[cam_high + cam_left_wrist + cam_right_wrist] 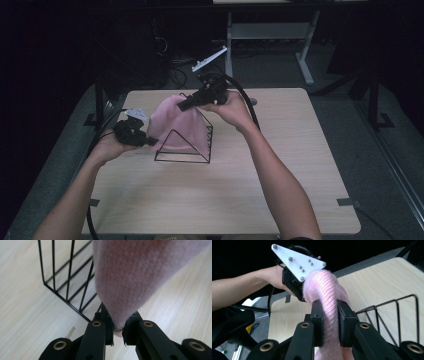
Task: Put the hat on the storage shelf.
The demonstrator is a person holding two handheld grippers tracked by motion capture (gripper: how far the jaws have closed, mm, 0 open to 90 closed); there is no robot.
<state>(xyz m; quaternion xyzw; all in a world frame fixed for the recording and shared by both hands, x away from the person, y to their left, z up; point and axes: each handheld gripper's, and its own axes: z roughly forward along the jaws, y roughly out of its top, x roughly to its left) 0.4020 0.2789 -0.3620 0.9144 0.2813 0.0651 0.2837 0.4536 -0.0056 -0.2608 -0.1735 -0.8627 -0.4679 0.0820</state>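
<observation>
A pink knitted cloth (176, 122) hangs stretched between both grippers, draped over a black wire rack (184, 147) that stands on the wooden table (280, 170). My left gripper (149, 141) is shut on the cloth's lower left end, to the left of the rack. In the left gripper view the pink knit (130, 277) bunches down between the pads (110, 327), with the rack's bars (67, 285) behind. My right gripper (186, 104) is shut on the cloth's top edge above the rack. The right gripper view has the knit (329, 307) pinched between its pads (344, 315), and the left gripper (298, 293) beyond.
The rack's wire bars (392, 317) stand close under the right gripper. Bare tabletop lies in front of and to the right of the rack. Beyond the table's far edge are a white desk frame (270, 35), cables and dark floor.
</observation>
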